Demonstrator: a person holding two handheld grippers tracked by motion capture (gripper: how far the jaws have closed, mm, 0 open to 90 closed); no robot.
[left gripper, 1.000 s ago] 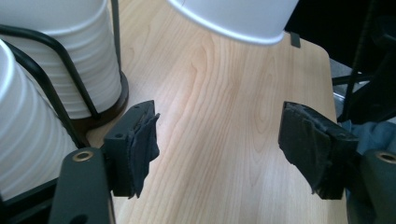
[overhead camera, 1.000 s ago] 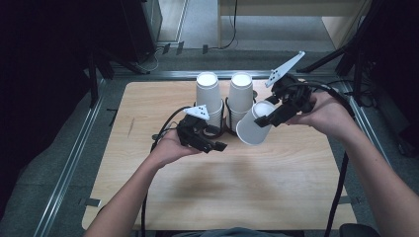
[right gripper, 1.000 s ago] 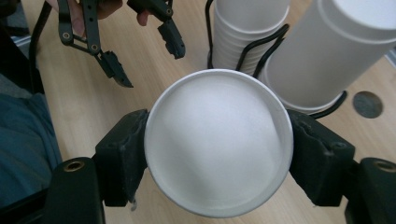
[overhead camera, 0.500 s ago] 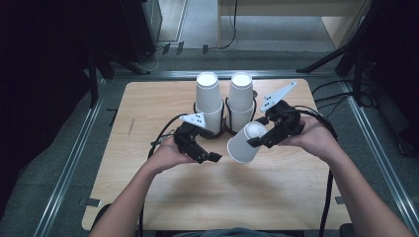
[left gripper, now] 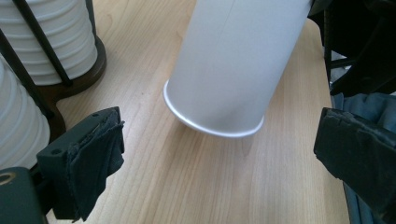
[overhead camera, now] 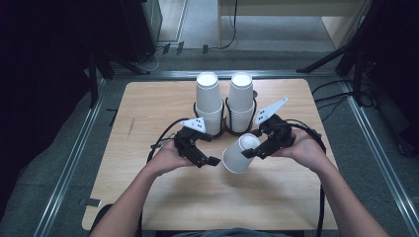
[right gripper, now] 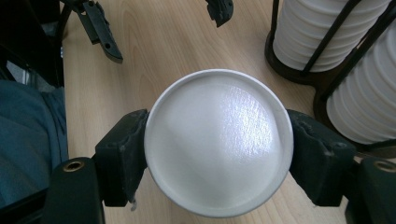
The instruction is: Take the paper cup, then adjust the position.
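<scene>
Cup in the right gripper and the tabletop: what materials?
Cup: likely coated paper, white; faint sheen, rolled rim and side seam. Tabletop: pale wood or wood-look laminate, matte, with straight grain lines; which one is unclear.

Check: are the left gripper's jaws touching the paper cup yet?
Apart. In the left gripper view the left gripper stands open, with bare table between each jaw and the paper cup. The right gripper clamps the cup.

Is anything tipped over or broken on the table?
Nothing is broken or spilled. One paper cup is tilted on its side, but the right gripper holds it above the wooden table. The two cup stacks stand upright in their holders.
</scene>
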